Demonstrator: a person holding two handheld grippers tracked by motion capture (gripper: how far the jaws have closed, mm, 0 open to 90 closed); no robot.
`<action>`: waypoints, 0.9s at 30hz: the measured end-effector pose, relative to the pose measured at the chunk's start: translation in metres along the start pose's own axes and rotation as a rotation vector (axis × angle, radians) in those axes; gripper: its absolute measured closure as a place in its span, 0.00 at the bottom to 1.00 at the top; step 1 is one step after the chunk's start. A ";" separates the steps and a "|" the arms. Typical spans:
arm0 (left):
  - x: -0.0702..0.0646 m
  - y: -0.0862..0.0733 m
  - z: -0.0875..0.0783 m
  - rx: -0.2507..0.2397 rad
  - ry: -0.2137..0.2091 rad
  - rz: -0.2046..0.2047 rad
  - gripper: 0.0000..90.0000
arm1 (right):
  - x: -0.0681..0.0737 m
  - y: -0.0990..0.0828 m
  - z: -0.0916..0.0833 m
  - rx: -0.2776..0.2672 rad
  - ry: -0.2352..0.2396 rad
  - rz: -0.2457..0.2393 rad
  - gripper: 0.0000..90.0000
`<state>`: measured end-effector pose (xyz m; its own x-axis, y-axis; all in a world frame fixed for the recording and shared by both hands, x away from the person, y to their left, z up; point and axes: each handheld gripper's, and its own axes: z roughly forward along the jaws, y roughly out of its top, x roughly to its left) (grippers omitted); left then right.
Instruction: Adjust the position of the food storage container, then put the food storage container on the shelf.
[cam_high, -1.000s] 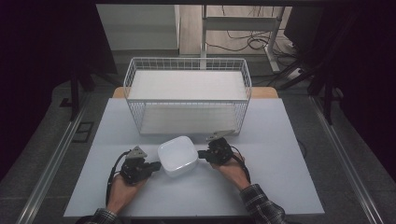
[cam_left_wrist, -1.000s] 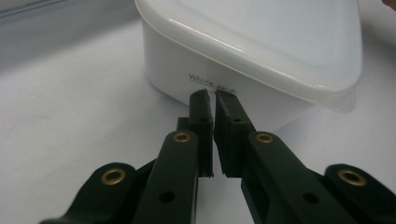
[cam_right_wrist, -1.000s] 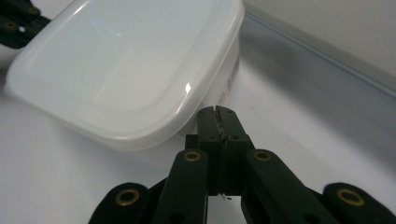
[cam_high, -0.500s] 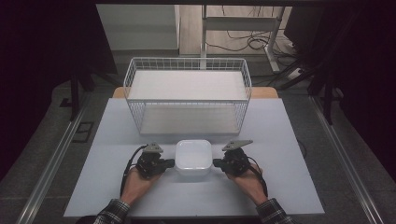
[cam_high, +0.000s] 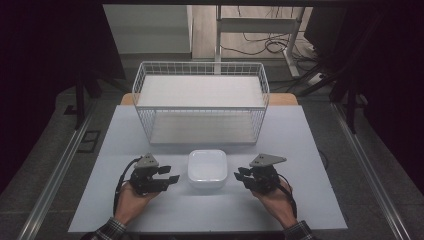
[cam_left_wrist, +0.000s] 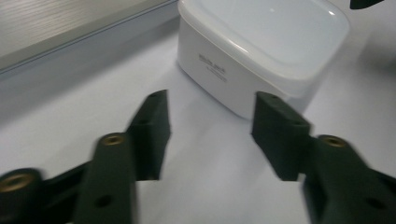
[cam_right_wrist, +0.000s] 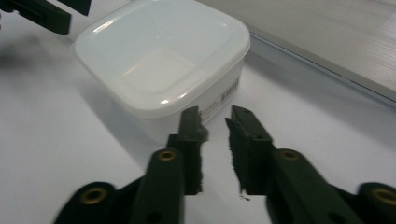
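White lidded container (cam_high: 206, 168) set down on tabletop (cam_high: 310, 150) near front edge, before wire basket (cam_high: 200, 102); left gripper (cam_high: 170, 174) and right gripper (cam_high: 240, 176) fingers just spread, nothing pinched; basket placement judged outstanding.

Container (cam_high: 206, 169) on the table (cam_high: 300, 135), just before the wire basket (cam_high: 200, 102); left gripper (cam_high: 167, 175) to its left, right gripper (cam_high: 241, 176) to its right, both apart from it.
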<state>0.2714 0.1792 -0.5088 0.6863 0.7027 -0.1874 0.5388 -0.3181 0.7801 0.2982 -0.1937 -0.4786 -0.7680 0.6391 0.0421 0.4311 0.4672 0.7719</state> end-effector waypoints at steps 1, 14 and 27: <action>-0.002 -0.002 -0.002 -0.003 0.001 0.007 0.41 | 0.001 -0.001 -0.002 -0.005 -0.003 0.000 0.69; -0.011 -0.025 -0.003 0.036 0.005 0.054 0.07 | -0.002 -0.032 -0.014 -0.023 -0.004 0.047 0.09; -0.004 -0.022 0.002 0.002 -0.026 0.031 0.03 | -0.008 -0.033 -0.008 -0.015 -0.013 0.060 0.04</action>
<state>0.2577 0.1820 -0.5267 0.7150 0.6760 -0.1783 0.5178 -0.3407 0.7848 0.2865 -0.2193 -0.4990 -0.7348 0.6735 0.0801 0.4686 0.4187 0.7779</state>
